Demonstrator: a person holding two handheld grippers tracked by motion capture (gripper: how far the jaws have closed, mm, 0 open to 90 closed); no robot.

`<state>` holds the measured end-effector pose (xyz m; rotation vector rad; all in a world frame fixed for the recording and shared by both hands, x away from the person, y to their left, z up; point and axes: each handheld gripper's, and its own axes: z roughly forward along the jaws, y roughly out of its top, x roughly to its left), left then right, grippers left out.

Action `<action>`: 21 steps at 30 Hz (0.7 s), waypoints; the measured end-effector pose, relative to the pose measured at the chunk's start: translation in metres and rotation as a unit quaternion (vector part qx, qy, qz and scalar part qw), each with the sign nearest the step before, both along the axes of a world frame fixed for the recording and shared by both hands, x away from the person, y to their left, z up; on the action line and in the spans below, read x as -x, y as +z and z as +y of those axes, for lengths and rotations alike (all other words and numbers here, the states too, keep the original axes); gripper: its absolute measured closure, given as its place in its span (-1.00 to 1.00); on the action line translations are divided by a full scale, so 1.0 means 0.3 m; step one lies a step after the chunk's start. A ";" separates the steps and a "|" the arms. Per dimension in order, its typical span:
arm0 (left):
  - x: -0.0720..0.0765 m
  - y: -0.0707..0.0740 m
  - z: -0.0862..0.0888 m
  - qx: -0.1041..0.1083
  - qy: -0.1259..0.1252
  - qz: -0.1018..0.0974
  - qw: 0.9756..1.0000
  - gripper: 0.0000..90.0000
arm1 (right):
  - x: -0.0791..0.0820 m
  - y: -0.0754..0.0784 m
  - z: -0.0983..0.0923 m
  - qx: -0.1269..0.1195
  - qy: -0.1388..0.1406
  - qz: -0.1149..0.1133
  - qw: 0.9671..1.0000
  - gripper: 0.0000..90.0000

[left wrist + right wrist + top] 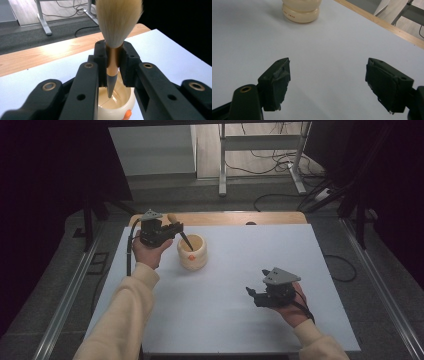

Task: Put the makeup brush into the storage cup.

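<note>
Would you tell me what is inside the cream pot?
The brush's pointed handle tip dips into the cream pot, held by the left gripper. The pot's bottom is partly hidden behind the jaws.

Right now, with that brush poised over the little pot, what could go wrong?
1. The left tool clamps the tan-bristled brush with its grey pointed handle tip inside the cream ceramic pot; a sideways push might tip the pot.
2. The right tool rests open and apart, so nothing steadies the pot.
</note>
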<state>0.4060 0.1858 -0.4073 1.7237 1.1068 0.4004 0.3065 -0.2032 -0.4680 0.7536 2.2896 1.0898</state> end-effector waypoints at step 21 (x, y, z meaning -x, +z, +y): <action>-0.012 -0.067 -0.035 -0.014 -0.011 0.023 1.000 0.74 | -0.002 -0.005 0.003 0.003 0.003 0.004 1.000 -0.55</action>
